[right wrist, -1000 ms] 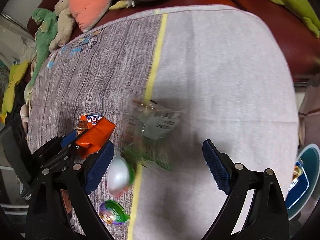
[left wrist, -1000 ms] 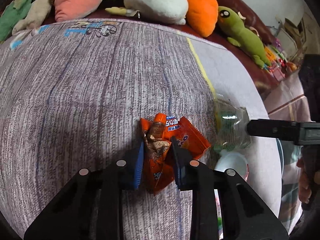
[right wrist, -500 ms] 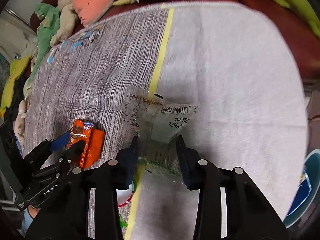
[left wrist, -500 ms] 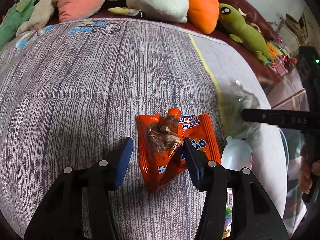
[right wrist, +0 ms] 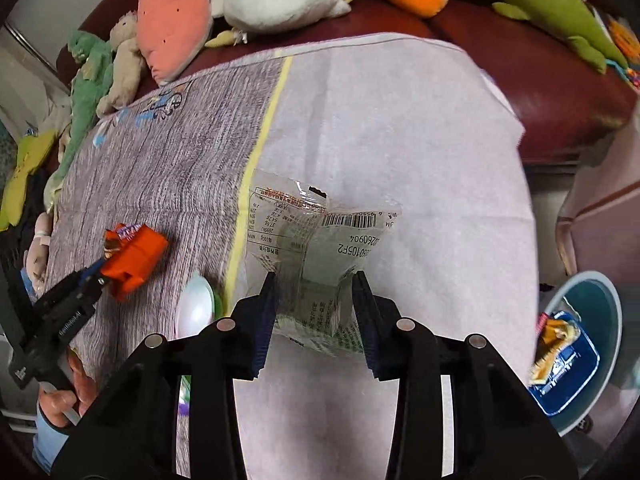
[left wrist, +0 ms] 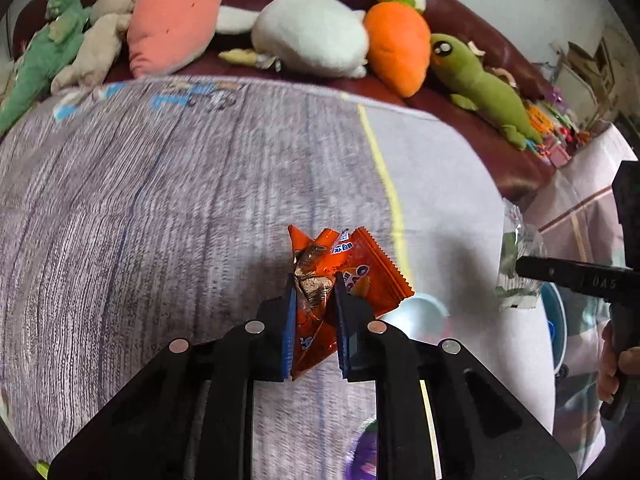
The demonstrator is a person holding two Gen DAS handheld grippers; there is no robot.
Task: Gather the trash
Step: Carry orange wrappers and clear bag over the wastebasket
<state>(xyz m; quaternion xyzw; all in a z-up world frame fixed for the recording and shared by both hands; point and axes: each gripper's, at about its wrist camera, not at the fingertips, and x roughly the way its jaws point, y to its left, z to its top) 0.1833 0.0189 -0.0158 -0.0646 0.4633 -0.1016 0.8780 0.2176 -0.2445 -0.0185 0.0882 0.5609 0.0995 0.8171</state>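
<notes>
My left gripper [left wrist: 314,312] is shut on a crumpled orange snack wrapper [left wrist: 352,264] and holds it just above the cloth-covered table [left wrist: 160,208]. The wrapper also shows in the right wrist view [right wrist: 134,258], at the left. My right gripper [right wrist: 316,292] is shut on a clear plastic wrapper with a barcode [right wrist: 320,236], lifted over the table's white half. That wrapper shows in the left wrist view [left wrist: 516,264] at the right edge. A teal bin [right wrist: 612,304] stands low at the right, with a blue packet [right wrist: 568,368] inside.
A white and green capsule toy [right wrist: 196,304] lies on the table between the grippers; it shows in the left wrist view [left wrist: 420,316]. A purple round toy [left wrist: 364,456] lies near the front edge. Plush toys [left wrist: 312,36] line the red sofa behind the table.
My left gripper has shut on the orange wrapper, which lay between open jaws half a second ago. My right gripper has lifted the clear wrapper off the table, toward the bin side.
</notes>
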